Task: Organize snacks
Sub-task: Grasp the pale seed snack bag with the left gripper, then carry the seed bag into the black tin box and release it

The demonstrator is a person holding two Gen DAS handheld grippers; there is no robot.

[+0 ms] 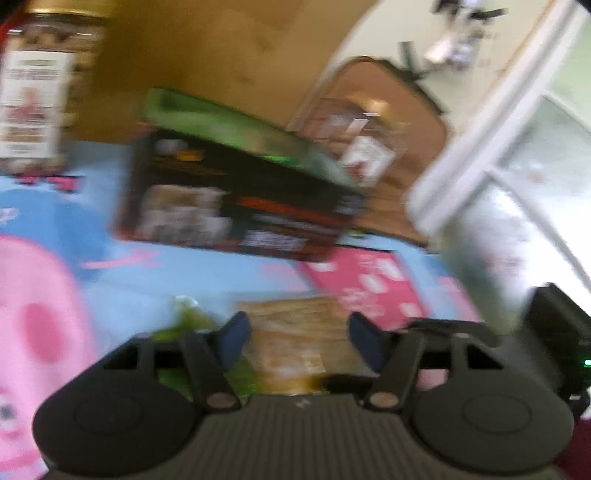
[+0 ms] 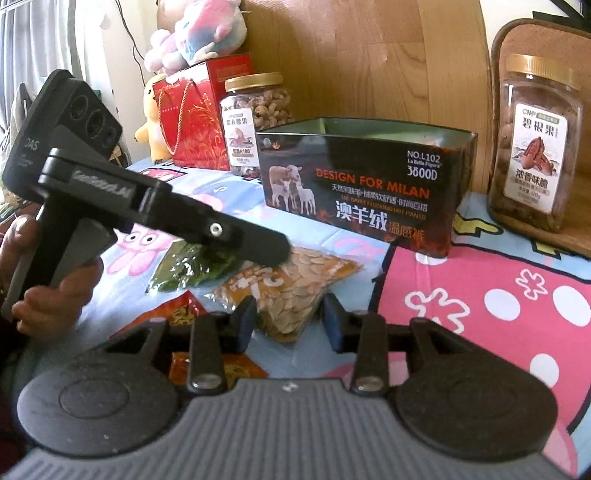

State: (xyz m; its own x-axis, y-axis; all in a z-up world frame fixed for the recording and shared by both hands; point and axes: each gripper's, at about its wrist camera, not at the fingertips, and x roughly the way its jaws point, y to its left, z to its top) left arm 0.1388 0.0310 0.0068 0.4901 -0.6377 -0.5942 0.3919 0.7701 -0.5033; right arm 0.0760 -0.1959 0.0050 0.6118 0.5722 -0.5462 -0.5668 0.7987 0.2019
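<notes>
Home: plush toys [image 2: 201,33], cartoon bedsheet [image 2: 480,314]

Left view seemingly motion-blurred; right sharp, daylit.

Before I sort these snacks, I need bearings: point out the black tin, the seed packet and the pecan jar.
black tin [image 2: 369,192]: right wrist view, front wall.
seed packet [image 2: 295,291]: right wrist view, clear middle.
pecan jar [image 2: 535,147]: right wrist view, label.

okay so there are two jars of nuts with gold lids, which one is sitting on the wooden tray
The pecan jar on the right, square-sided with a pecan pictured on its label, stands on the wooden tray. The round cashew jar stands on the cartoon cloth beside the red gift box.
</notes>
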